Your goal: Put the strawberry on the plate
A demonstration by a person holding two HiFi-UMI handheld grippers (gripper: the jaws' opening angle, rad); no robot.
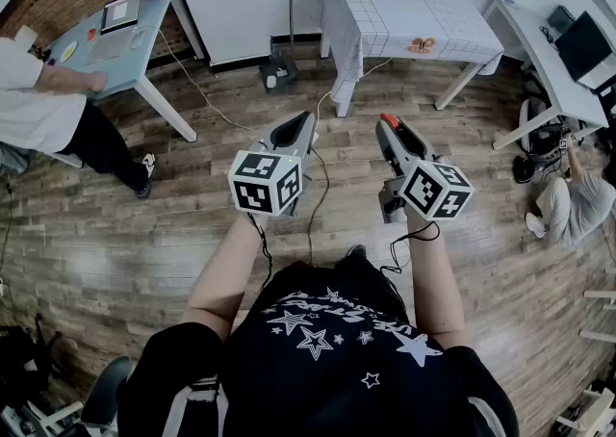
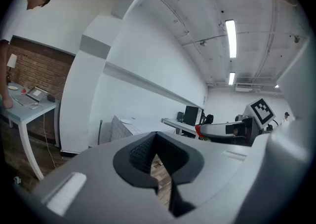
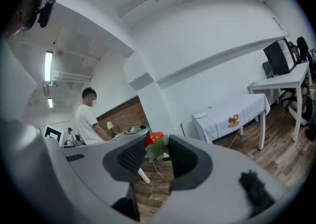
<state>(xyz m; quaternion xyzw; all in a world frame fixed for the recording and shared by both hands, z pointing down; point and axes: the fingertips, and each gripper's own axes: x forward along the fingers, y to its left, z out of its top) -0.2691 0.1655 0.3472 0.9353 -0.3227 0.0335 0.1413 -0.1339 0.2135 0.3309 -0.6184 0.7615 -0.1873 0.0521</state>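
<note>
Right gripper view: pinched at the very tips of the right gripper (image 3: 157, 142), a small strawberry (image 3: 155, 138). Bright red on the upper part, with a ruffle of green leaves hanging from the end nearer the camera. Sits at frame centre, high between the two dark ribbed pads (image 3: 130, 155), touching both, held in the air clear of any surface. Jaws set wide yet closed on the fruit. Right of centre, well apart from the fruit, a table under a white checked cloth (image 3: 224, 113). On its left corner a white plate (image 3: 200, 116), and further right a small orange-brown item (image 3: 233, 118), too small to identify.

Head view: the fruit seen only as a red dot at the nose of the right gripper, just right of centre, above the wooden floor (image 1: 192, 204). Plate far off at top centre. Left gripper (image 1: 306, 121) just left of centre, level with the right one.

Left gripper view: pads meeting at the tips, nothing between them, only a sliver of floor lower down.
</note>
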